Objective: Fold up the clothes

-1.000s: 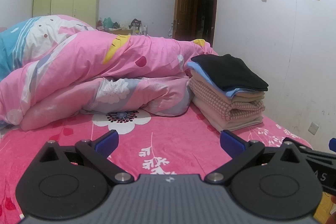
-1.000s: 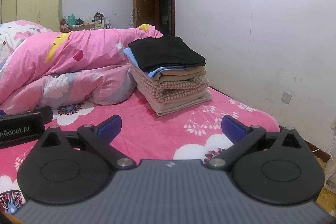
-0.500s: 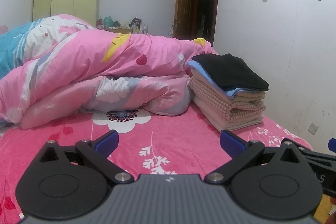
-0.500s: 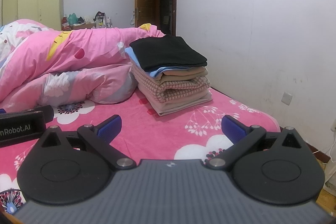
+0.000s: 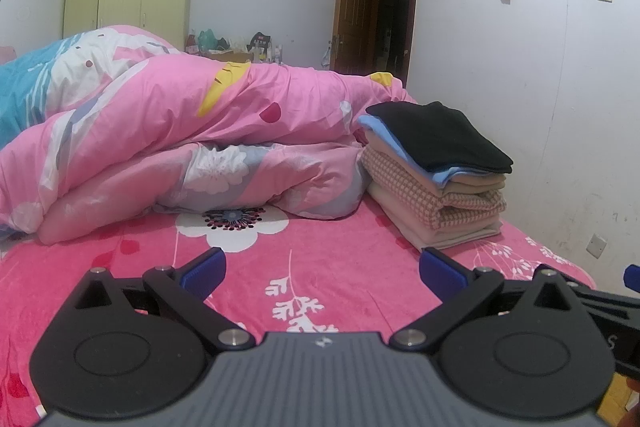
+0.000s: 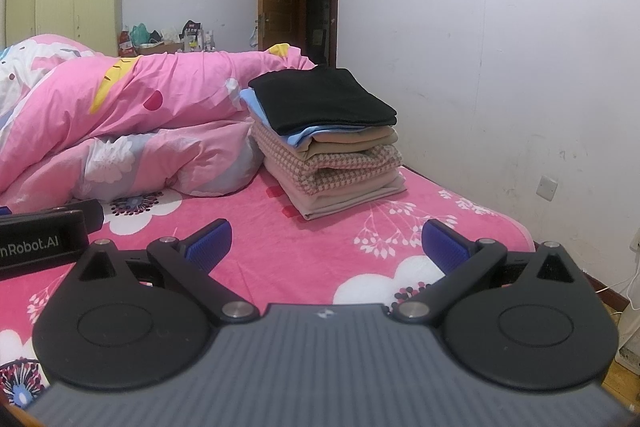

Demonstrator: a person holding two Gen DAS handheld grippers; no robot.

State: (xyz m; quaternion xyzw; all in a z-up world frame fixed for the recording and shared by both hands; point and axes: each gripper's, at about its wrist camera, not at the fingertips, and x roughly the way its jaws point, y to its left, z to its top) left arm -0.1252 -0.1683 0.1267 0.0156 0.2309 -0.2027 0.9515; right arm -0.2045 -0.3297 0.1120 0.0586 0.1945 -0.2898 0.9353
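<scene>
Lying beyond both spread tools: folded clothes stack.

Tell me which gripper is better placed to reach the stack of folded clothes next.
Right, probably. The stack sits almost straight ahead of the right gripper, while it lies off toward the wall side of the left gripper. Both are open and empty.

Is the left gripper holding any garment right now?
No. The left gripper has its jaws spread wide with only the pink floral bedsheet showing between them, well short of the stack of folded clothes.
</scene>
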